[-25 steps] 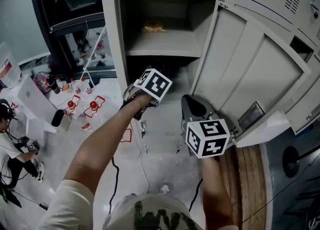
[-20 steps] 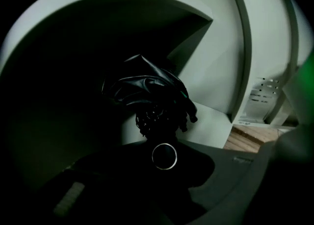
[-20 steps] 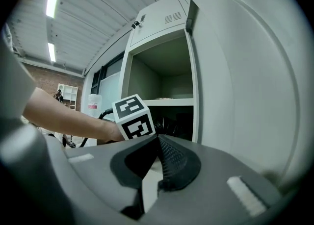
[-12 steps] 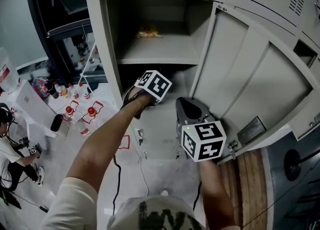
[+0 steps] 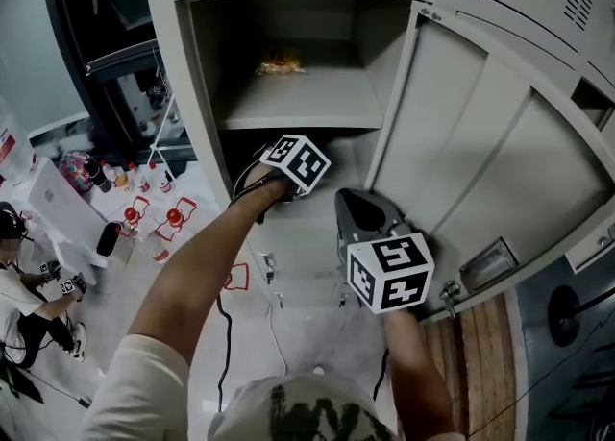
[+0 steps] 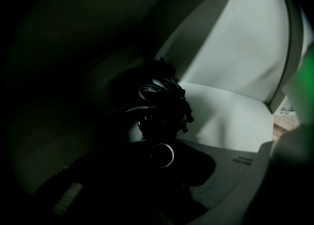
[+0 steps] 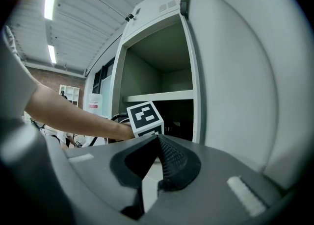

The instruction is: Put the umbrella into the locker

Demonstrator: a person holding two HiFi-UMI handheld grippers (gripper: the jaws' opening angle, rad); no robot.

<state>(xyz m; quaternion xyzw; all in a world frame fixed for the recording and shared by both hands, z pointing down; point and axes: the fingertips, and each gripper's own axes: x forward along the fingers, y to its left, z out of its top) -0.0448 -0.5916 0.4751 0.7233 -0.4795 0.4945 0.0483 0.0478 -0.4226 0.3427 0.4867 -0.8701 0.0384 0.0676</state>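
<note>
Left tongs at open locker

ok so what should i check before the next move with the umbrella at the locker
1. Grey metal locker door open wide: ok.
2. Black folded umbrella gripped by the left gripper: ok, it stands right at the jaw tips, though that view is dark.
3. Umbrella inside the lower compartment, below the grey shelf: ok.
4. Umbrella resting on the compartment floor: cannot tell.
5. Right gripper empty, jaws together, outside beside the door: ok.
</note>
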